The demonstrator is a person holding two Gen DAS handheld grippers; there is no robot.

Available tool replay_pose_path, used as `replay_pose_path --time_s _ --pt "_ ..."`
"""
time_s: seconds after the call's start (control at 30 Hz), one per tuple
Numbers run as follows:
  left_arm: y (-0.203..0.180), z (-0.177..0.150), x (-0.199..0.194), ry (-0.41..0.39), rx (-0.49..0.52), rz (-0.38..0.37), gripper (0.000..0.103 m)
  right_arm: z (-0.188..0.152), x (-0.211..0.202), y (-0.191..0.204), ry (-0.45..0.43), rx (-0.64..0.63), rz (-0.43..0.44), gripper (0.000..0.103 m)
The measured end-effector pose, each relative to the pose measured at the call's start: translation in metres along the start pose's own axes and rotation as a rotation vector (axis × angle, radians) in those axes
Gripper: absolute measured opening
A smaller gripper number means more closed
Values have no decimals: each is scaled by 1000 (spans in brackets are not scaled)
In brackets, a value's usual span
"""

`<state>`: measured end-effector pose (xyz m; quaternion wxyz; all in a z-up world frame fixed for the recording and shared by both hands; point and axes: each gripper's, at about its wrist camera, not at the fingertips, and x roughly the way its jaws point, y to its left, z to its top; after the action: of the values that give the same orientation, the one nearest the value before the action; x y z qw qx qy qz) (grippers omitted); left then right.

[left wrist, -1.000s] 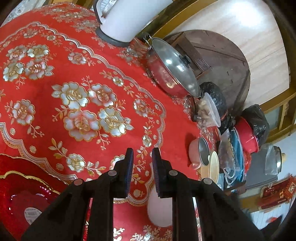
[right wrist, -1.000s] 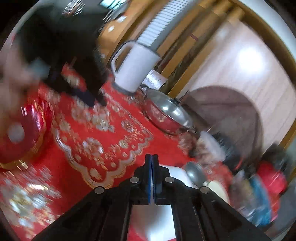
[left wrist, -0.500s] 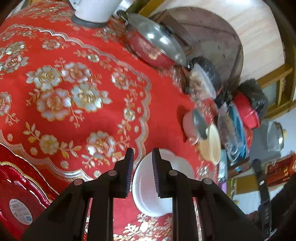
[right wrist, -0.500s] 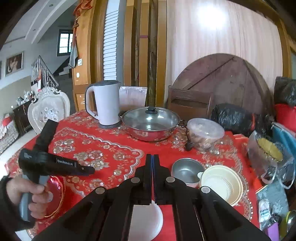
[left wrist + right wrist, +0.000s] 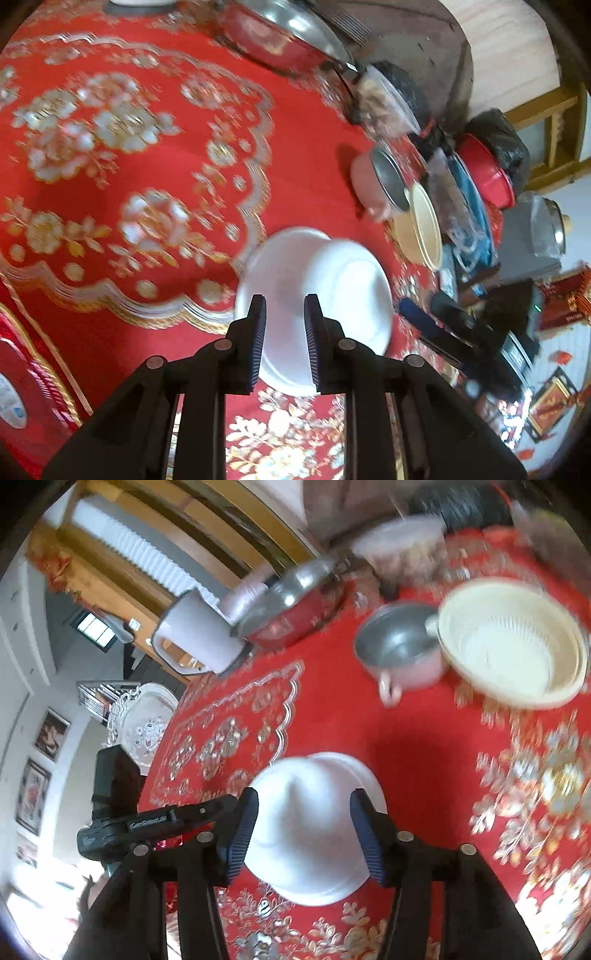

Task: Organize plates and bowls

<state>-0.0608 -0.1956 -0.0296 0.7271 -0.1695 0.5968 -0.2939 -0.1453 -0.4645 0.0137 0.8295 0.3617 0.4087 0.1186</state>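
white bowl (image 5: 314,827) lies upside down, base up.

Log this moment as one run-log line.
left tool: open, over white bowl | right tool: open, straddling bowl | bowl: upside down on red tablecloth | grasp: not yet

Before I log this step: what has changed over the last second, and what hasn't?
The right gripper has opened from shut and come down around the upside-down white bowl, not yet clamped. The left gripper has swung toward the same bowl, jaws still open and empty. The bowl, the metal pot and the cream strainer bowl stay put on the red tablecloth.
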Motion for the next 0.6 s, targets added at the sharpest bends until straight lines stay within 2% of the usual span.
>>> replay_pose_path --time_s 0.03,0.13,0.23,0.33,0.37,0.5,0.6 --pt "1 -1 0 -5 -7 -7 21 0 3 -8 10 55 51 55" --pt "2 0 0 1 -4 -9 22 -4 15 -18 60 121 73 60" --pt "10 0 2 14 -42 4 22 -4 15 -16 69 109 49 61" --pt "18 -3 6 19 -63 28 23 -7 19 -13 81 88 -66 61" --pt "19 -3 7 18 -64 29 23 -8 20 -14 87 94 -53 61" --pt "18 3 1 -11 -56 87 22 -9 26 -7 100 111 18 80" --pt "18 11 0 -7 -46 127 22 -4 18 15 49 86 64 81"
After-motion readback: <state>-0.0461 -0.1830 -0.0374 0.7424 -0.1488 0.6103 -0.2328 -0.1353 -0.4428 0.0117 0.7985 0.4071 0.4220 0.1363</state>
